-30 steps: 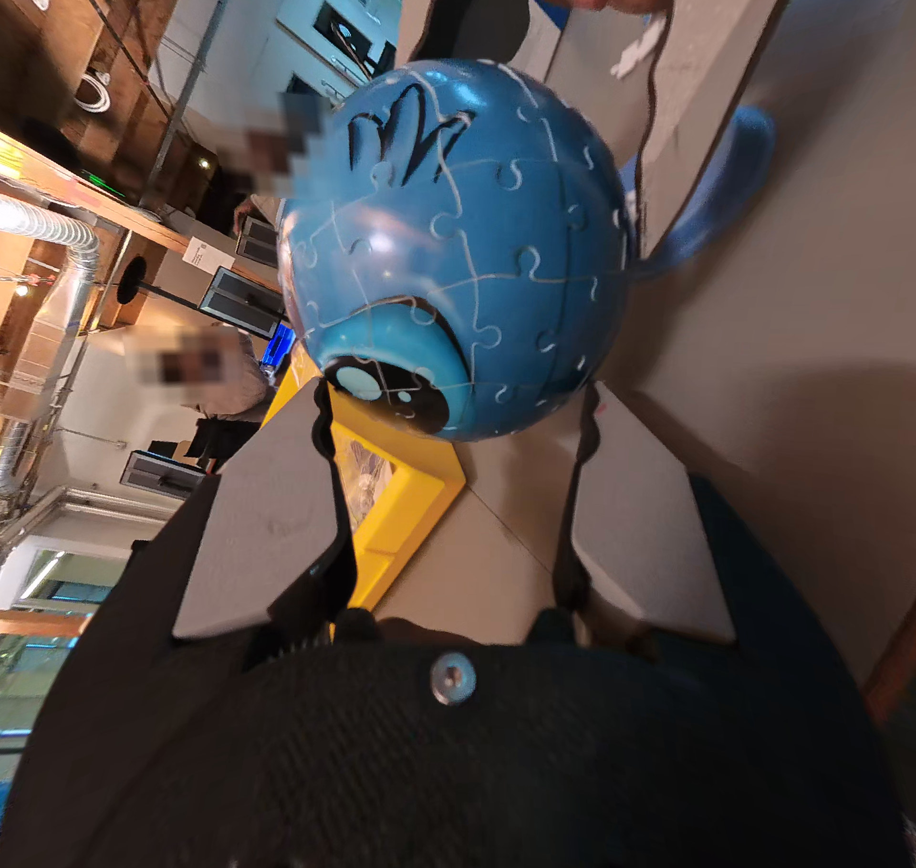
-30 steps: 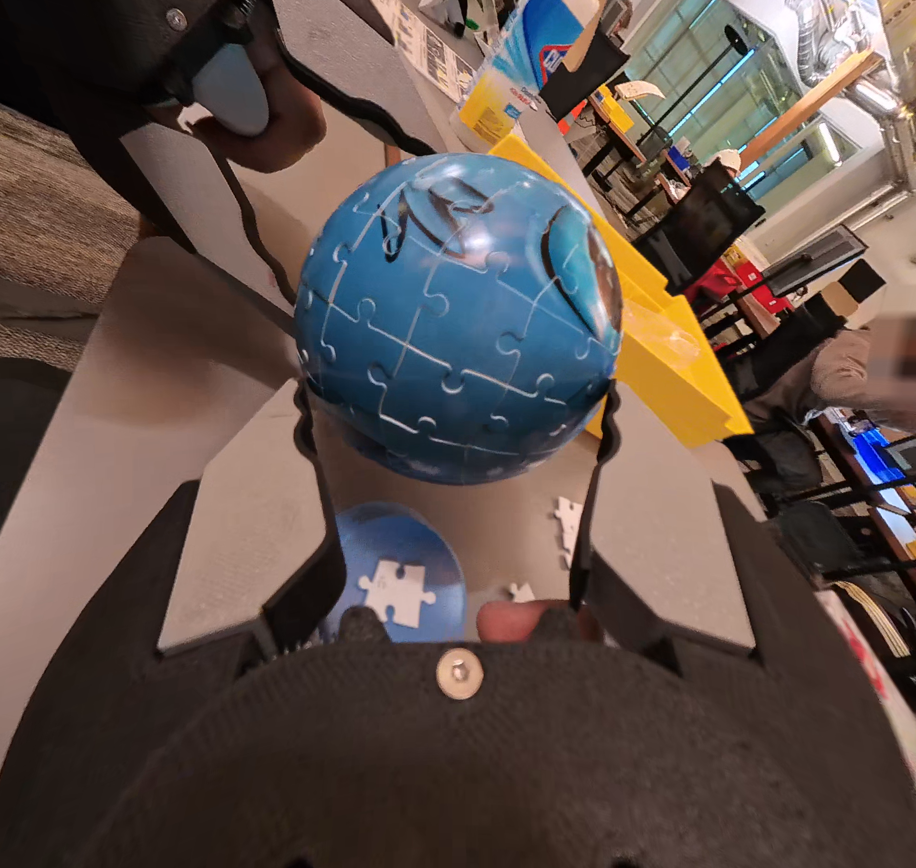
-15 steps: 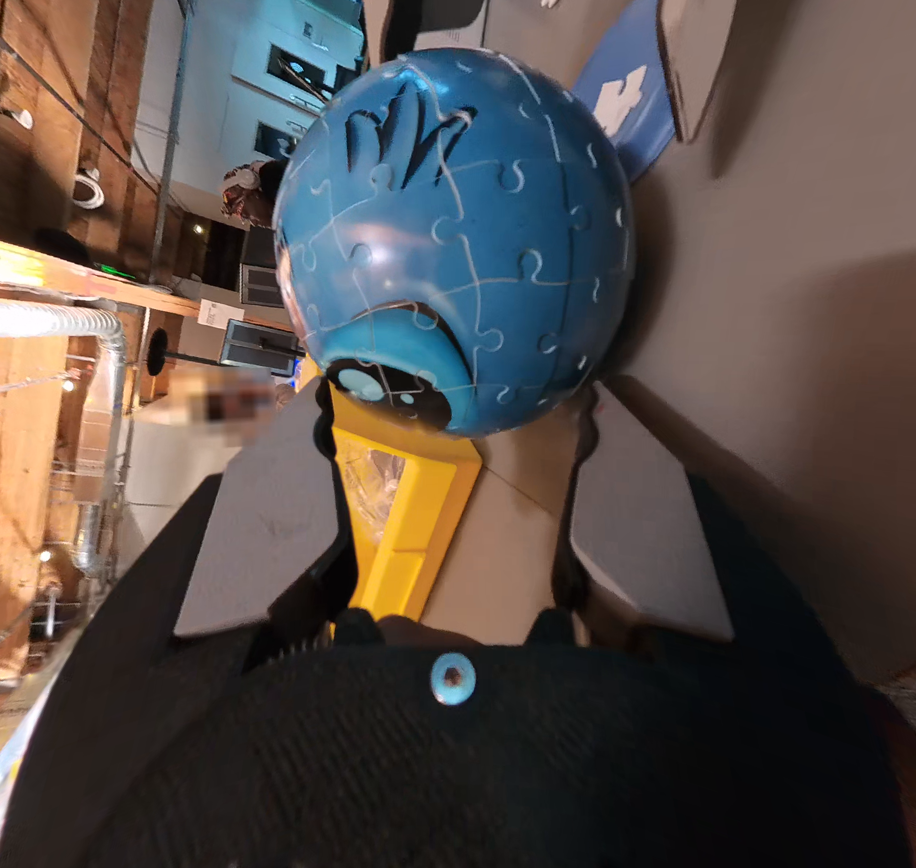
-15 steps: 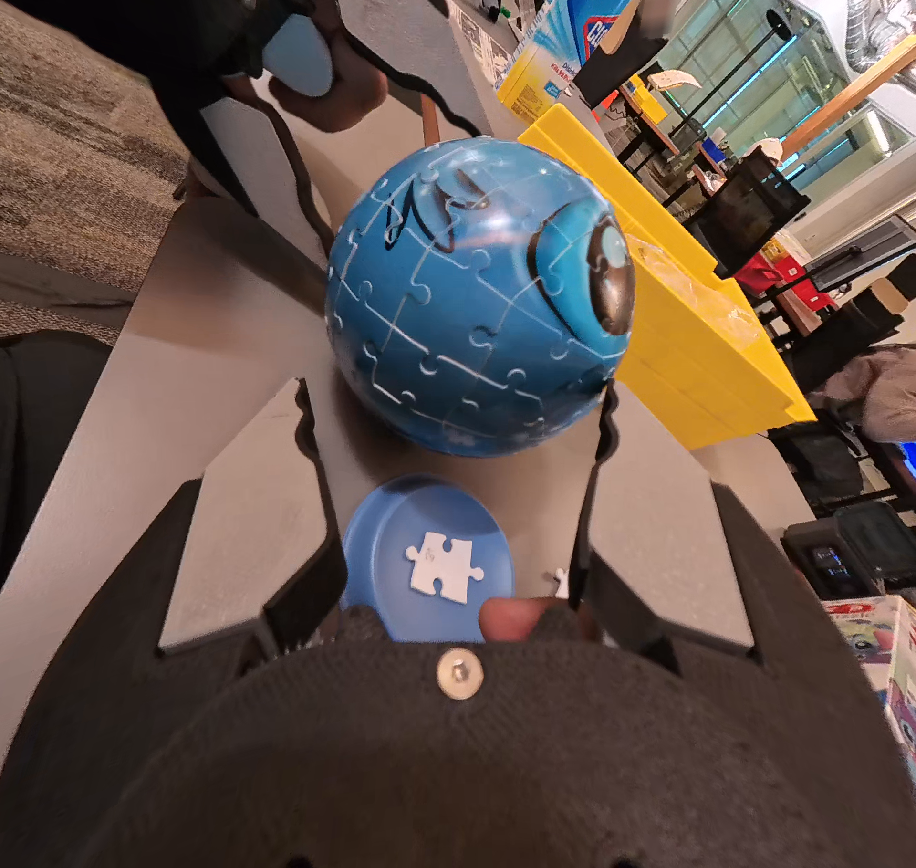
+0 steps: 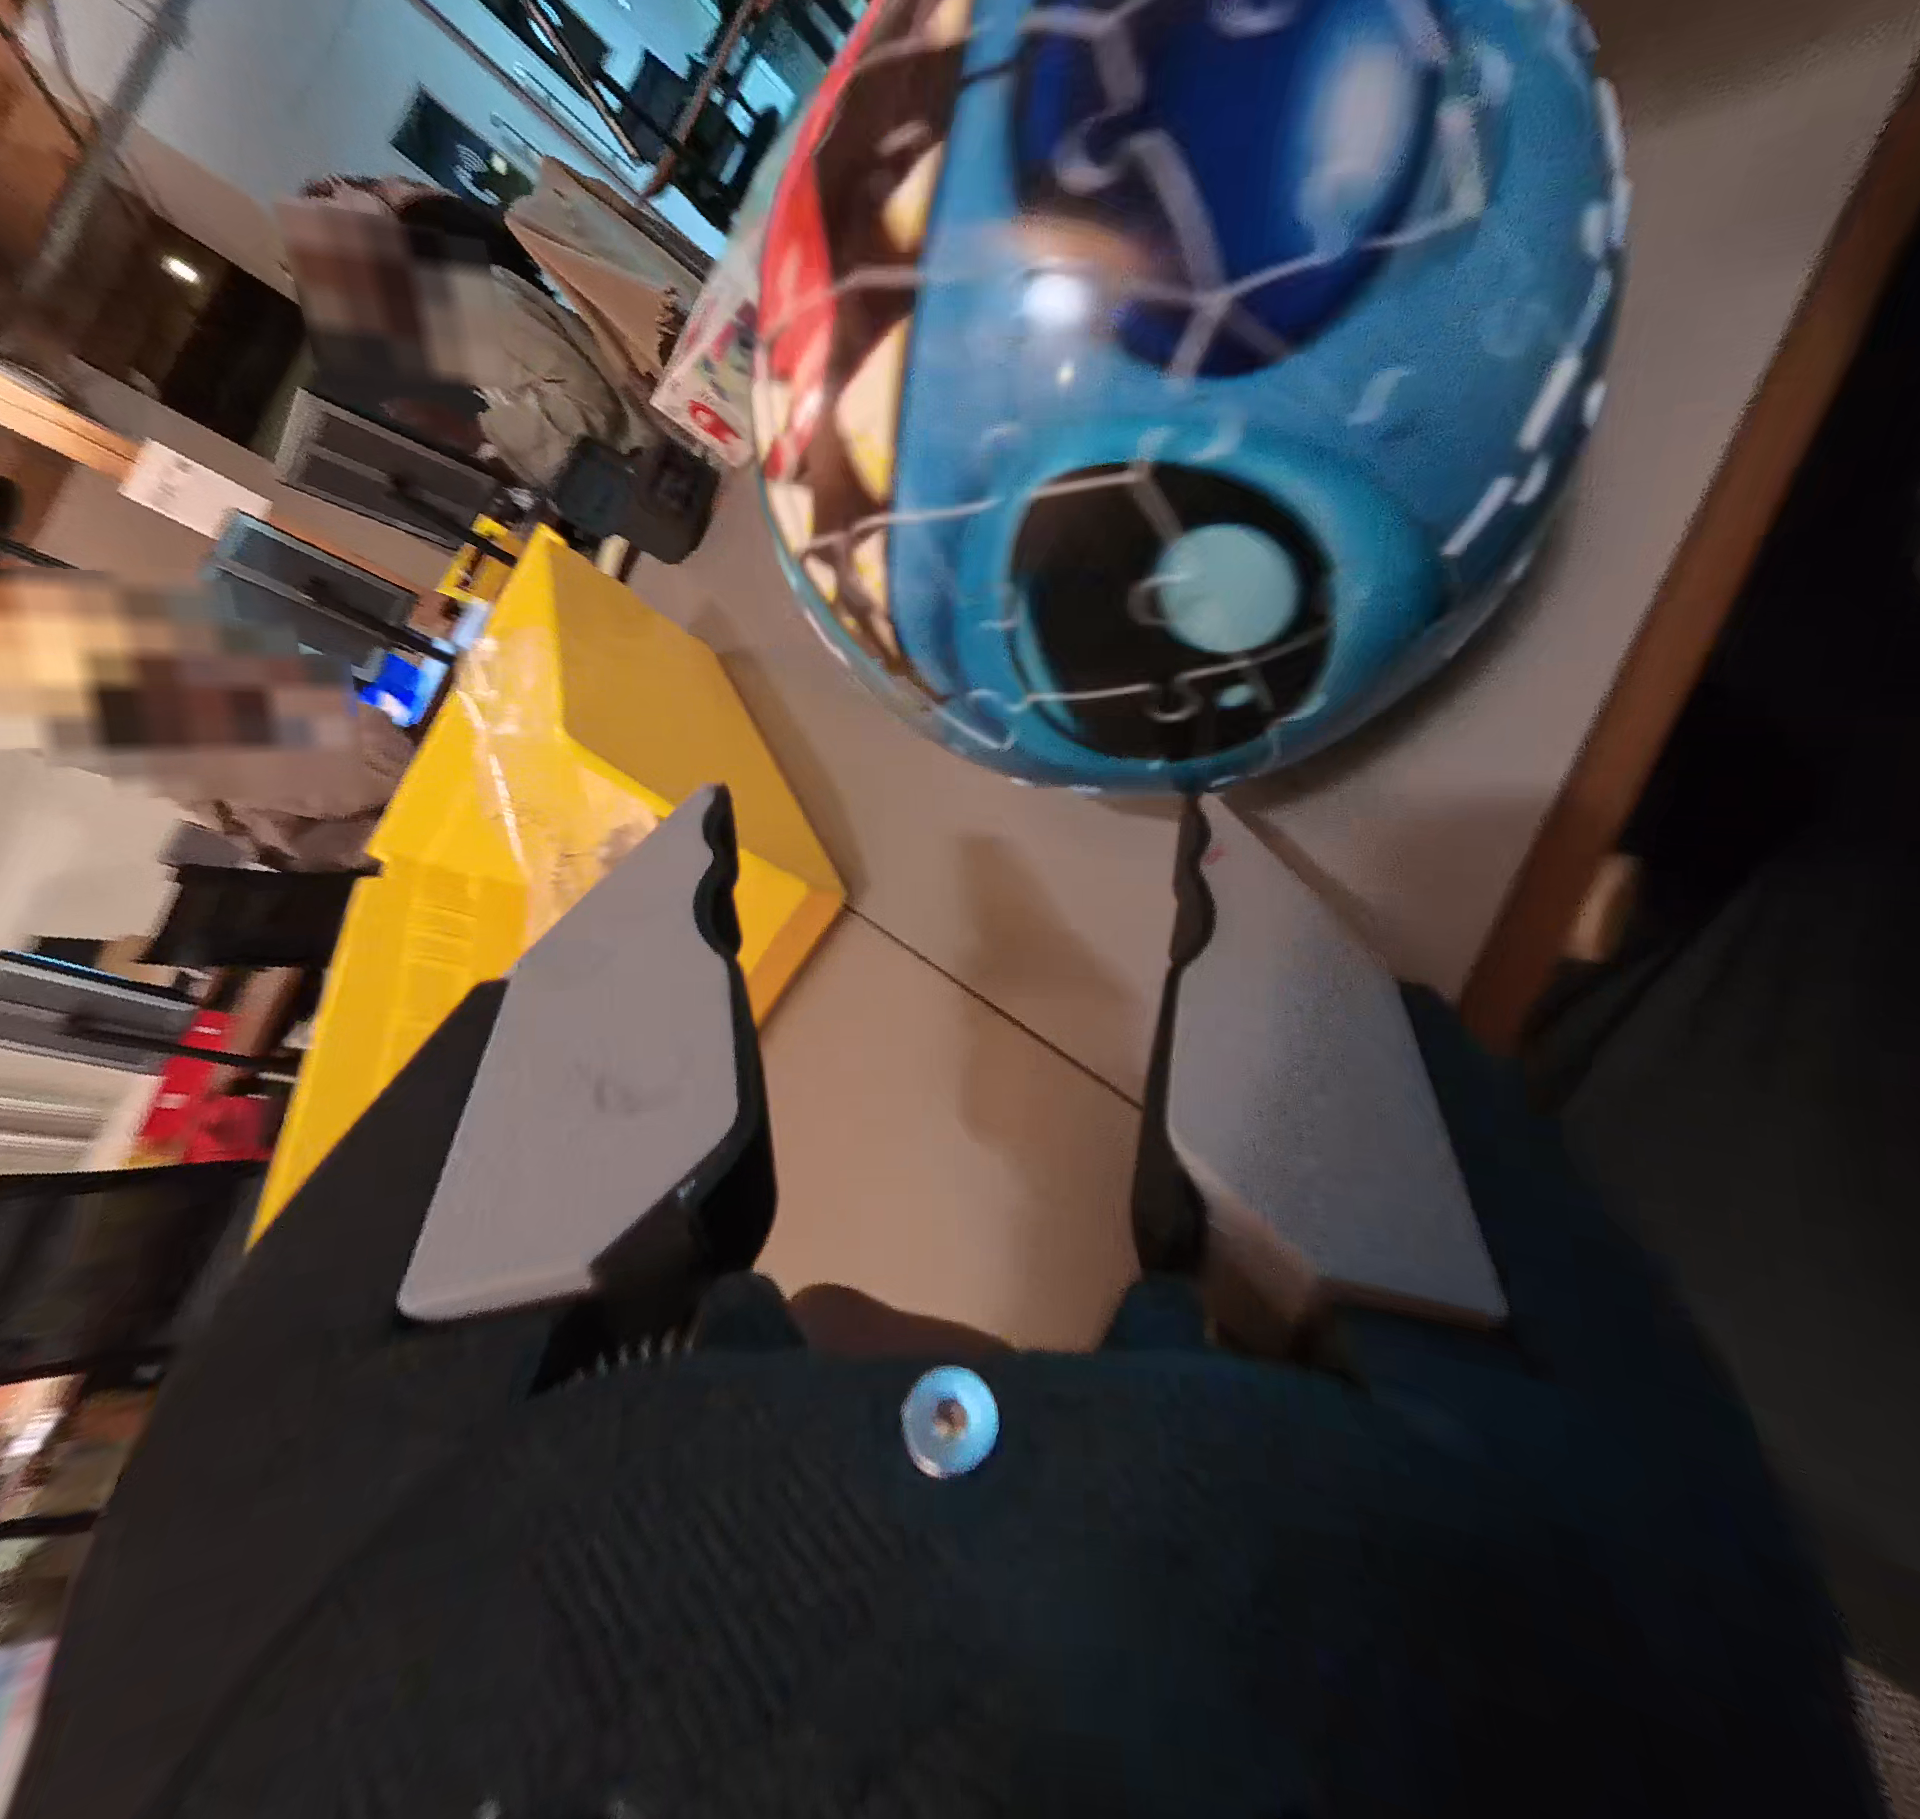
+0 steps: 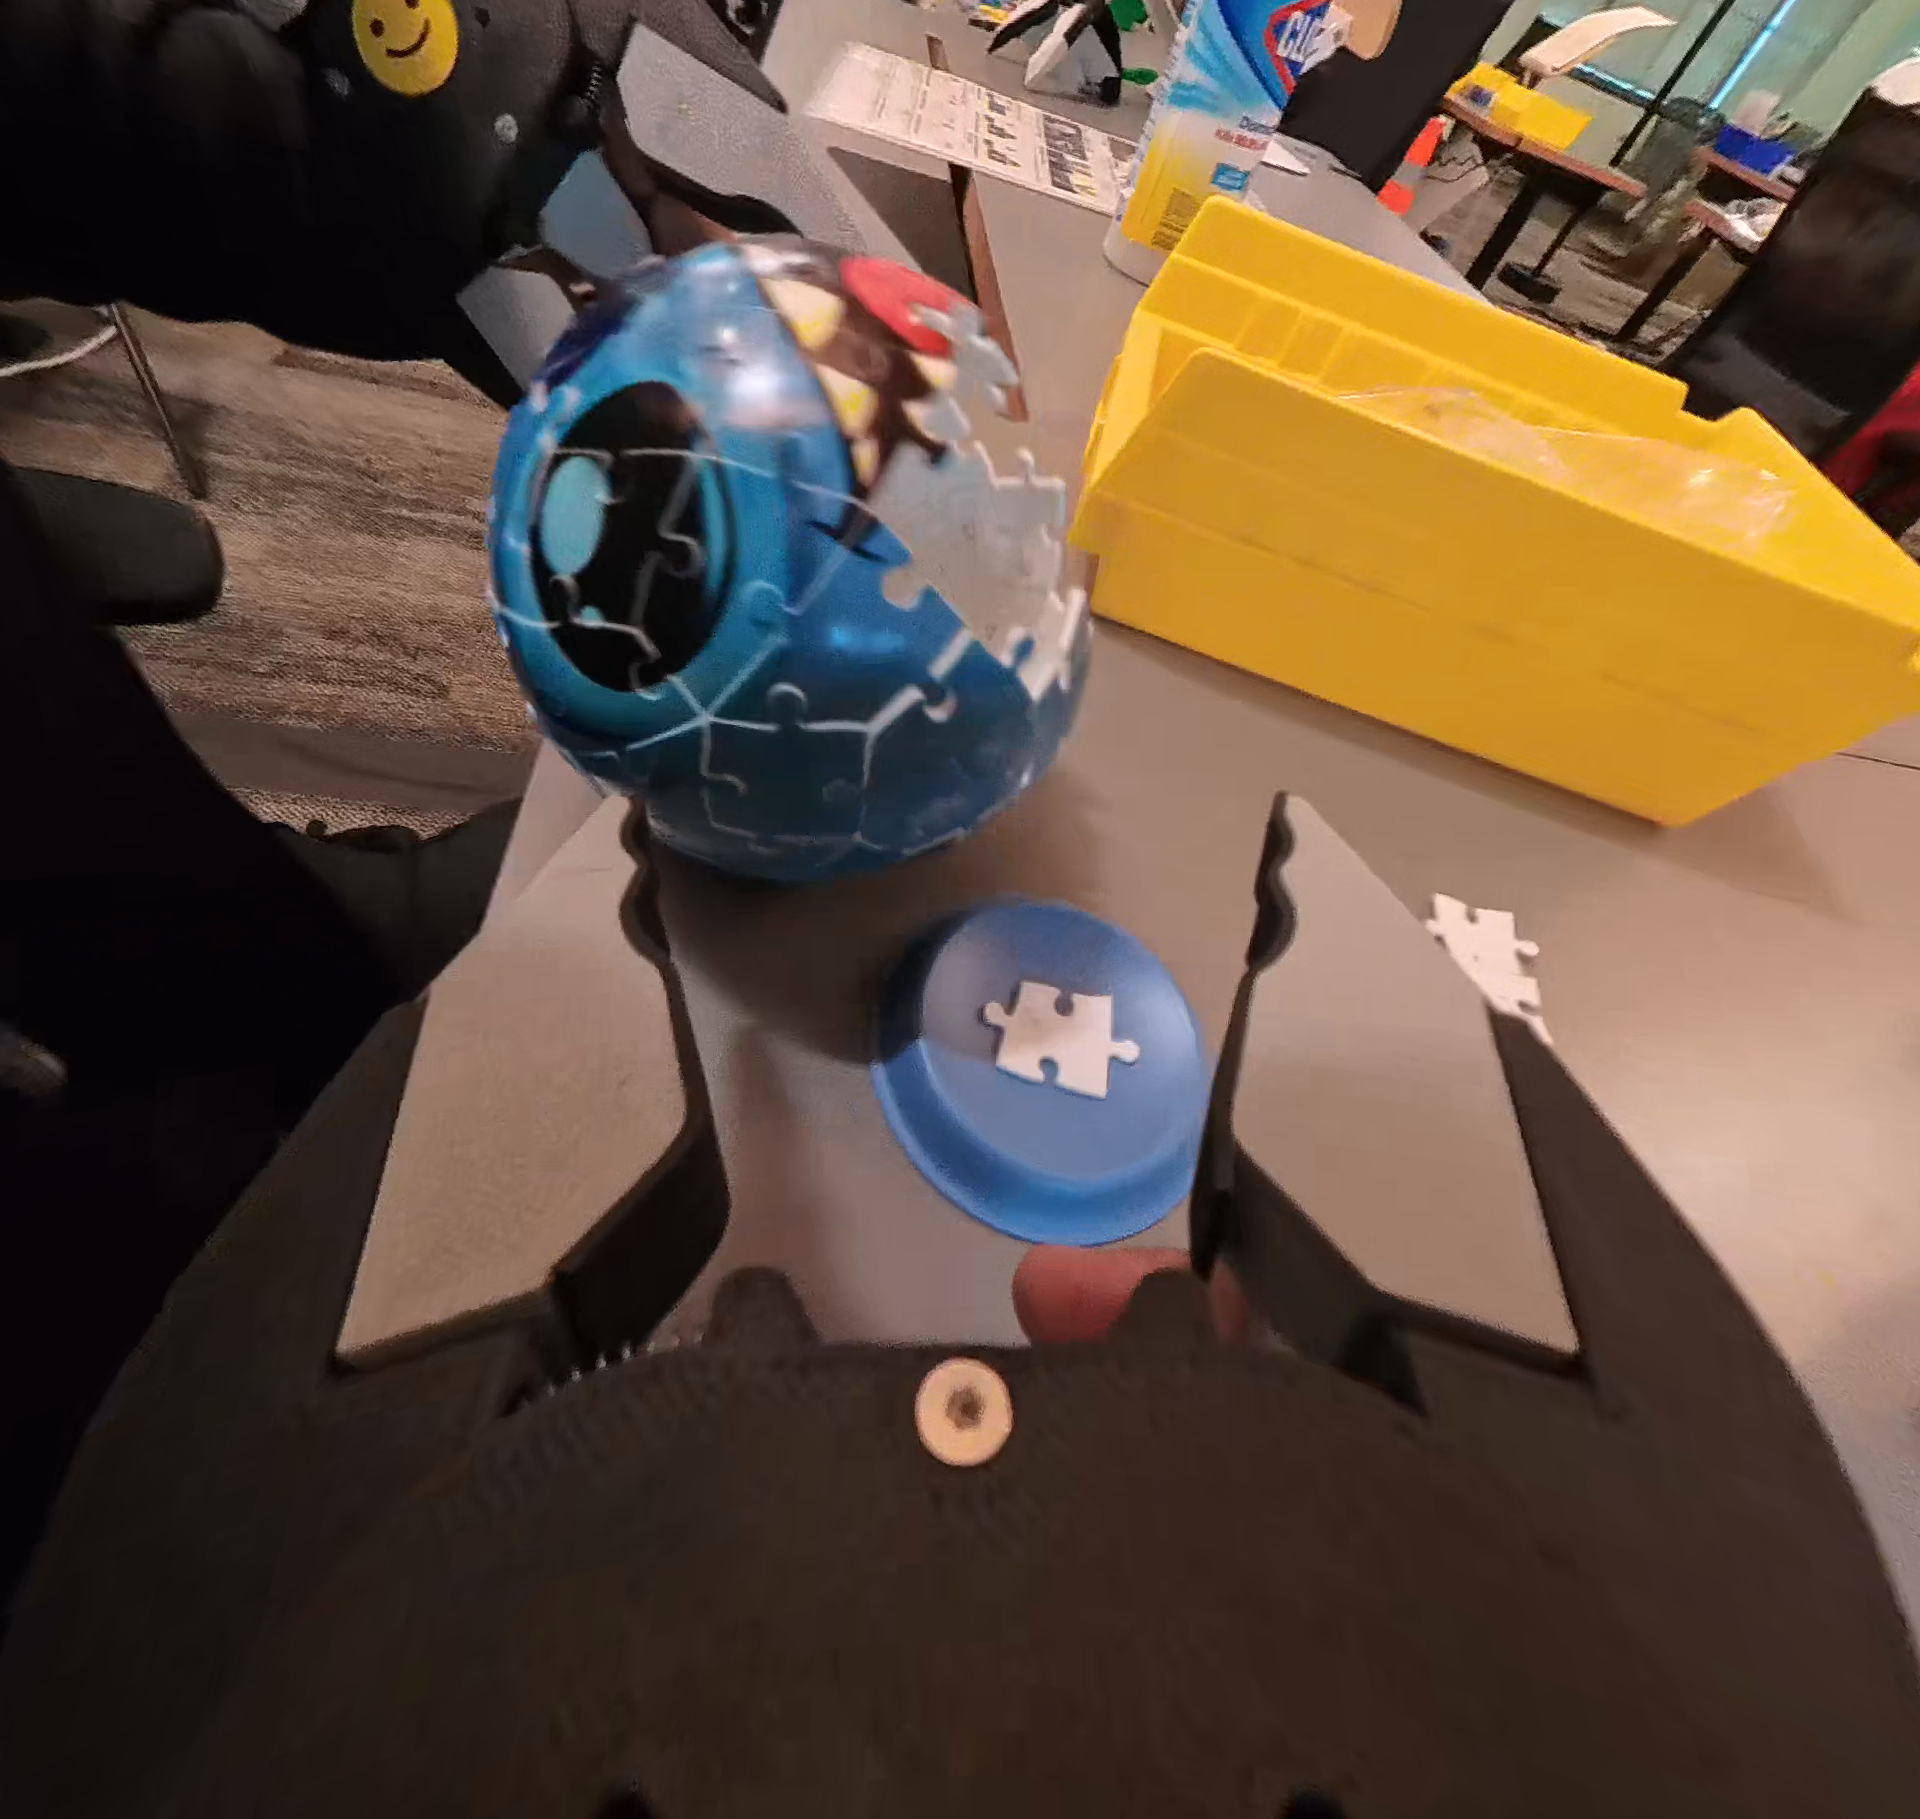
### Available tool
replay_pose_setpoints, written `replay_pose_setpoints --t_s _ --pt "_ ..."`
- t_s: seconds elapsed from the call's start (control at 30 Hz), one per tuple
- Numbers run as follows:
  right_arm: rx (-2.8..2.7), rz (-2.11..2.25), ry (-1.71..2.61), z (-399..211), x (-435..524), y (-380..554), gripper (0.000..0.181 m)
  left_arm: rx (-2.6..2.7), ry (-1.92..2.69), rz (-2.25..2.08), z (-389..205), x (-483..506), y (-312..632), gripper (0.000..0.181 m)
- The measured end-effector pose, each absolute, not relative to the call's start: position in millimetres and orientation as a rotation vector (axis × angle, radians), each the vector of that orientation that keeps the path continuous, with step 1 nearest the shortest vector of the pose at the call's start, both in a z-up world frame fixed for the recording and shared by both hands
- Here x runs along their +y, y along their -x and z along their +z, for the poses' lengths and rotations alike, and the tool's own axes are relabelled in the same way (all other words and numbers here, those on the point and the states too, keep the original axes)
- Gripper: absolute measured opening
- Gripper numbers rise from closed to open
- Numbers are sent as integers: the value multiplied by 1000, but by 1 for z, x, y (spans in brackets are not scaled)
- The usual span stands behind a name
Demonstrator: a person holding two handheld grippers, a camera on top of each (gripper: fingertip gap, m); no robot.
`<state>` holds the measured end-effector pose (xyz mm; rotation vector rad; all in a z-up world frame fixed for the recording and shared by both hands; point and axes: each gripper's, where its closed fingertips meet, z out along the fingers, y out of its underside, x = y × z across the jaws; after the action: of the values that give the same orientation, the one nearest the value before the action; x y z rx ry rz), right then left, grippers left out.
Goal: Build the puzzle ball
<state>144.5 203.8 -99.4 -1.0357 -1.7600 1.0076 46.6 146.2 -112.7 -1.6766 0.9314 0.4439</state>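
The blue puzzle ball (image 6: 769, 574) rests on the grey table (image 6: 1351, 834) near its left edge, an unfinished gap of white piece backs facing the yellow bins (image 6: 1455, 564), so the step in hand looks like fetching the next piece. Both the right gripper (image 6: 951, 824) and left gripper (image 5: 956, 813) stand wide open and hold nothing, the right one's jaws framing the blue stand (image 6: 1039, 1073) that carries 1 loose white puzzle piece (image 6: 1060, 1037). Next, I judge, the right gripper must lower over that piece, pinch its thin edge, and carry it to the gap while the left steadies the ball.
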Motion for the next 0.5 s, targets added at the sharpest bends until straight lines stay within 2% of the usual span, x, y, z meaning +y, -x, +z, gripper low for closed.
replay_pose_setpoints --t_s 0.3,0.37,0.47,0.5 --pt "-1853 1146 1073 -110 175 -151 109 786 1819 325 -131 137 -52 67" --pt "-1857 1147 1073 -111 175 -151 104 750 1854 306 -132 139 -52 63" --pt "-1862 1145 1077 -113 175 -151 100 722 1968 208 -145 136 -50 65" --pt "-1864 1134 1084 -114 176 -151 99 716 2022 132 -153 131 -51 77"
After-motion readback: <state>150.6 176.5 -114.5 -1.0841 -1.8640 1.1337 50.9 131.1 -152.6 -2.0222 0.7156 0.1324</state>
